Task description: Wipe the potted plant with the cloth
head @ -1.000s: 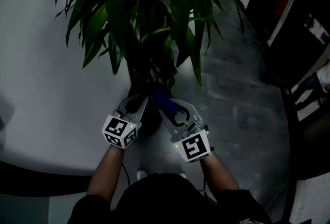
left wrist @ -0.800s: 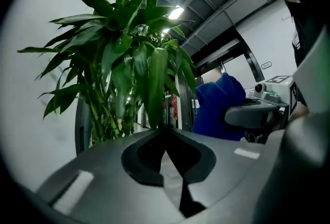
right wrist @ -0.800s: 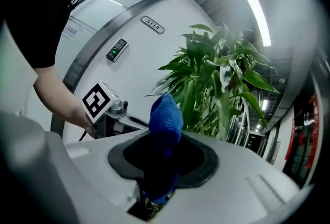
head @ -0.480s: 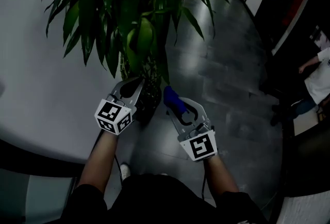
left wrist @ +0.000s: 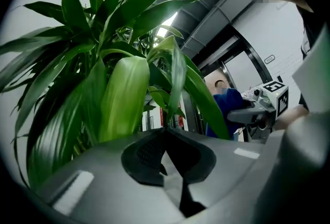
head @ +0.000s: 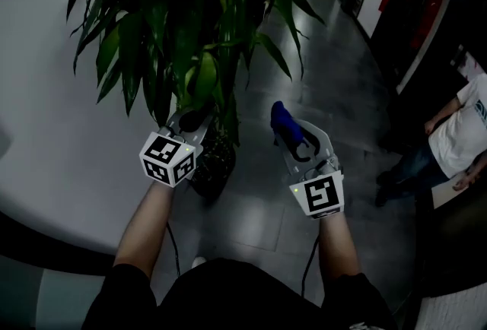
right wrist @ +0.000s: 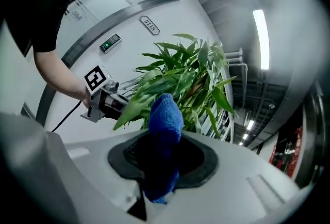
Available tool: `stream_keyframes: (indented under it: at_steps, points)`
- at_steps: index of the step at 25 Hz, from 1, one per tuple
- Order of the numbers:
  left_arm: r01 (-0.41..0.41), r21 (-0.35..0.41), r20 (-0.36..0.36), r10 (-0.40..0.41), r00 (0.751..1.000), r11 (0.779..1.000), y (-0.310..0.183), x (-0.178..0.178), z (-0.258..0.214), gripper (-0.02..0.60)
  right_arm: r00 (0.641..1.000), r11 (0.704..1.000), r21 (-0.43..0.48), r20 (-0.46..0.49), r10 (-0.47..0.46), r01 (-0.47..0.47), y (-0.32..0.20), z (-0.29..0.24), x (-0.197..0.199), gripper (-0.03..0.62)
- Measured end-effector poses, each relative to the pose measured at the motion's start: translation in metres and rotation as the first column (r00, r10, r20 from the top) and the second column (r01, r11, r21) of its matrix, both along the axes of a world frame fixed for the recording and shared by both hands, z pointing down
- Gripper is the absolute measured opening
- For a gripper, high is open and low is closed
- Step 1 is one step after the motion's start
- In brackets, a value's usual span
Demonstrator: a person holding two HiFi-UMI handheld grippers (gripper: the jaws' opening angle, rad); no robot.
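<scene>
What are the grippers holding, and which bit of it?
The right gripper pinches the blue cloth by its lower part; the top sticks out. The left gripper has its jaws together, seemingly on nothing.

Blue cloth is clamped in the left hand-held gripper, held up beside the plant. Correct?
Not quite: the blue cloth is in the right hand-held gripper, not the left. The right gripper view shows it clamped between those jaws, held up beside the plant.
</scene>
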State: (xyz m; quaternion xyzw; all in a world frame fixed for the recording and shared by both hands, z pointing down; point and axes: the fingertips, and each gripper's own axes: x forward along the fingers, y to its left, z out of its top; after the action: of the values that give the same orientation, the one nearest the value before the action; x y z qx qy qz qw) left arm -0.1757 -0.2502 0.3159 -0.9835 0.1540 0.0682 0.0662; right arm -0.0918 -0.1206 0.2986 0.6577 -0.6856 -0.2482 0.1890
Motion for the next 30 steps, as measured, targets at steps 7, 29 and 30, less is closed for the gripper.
stream_keyframes:
  at_steps: [7,29,30]
  points:
    - [-0.044,0.062,-0.027,0.046,0.999,0.997,-0.009,0.004,-0.04,0.006,0.989,0.99,0.141,-0.146,-0.007,0.028,-0.028,-0.073,-0.031,0.112]
    - [-0.183,0.079,-0.038,0.186,0.982,0.98,0.023,0.009,-0.056,0.006,0.964,0.985,0.128,-0.253,-0.083,0.118,-0.067,-0.104,-0.103,0.111]
    - [-0.191,0.077,-0.04,0.195,0.98,0.979,0.025,0.01,-0.056,0.006,0.966,0.986,0.119,-0.243,-0.086,0.117,-0.068,-0.1,-0.103,0.111]
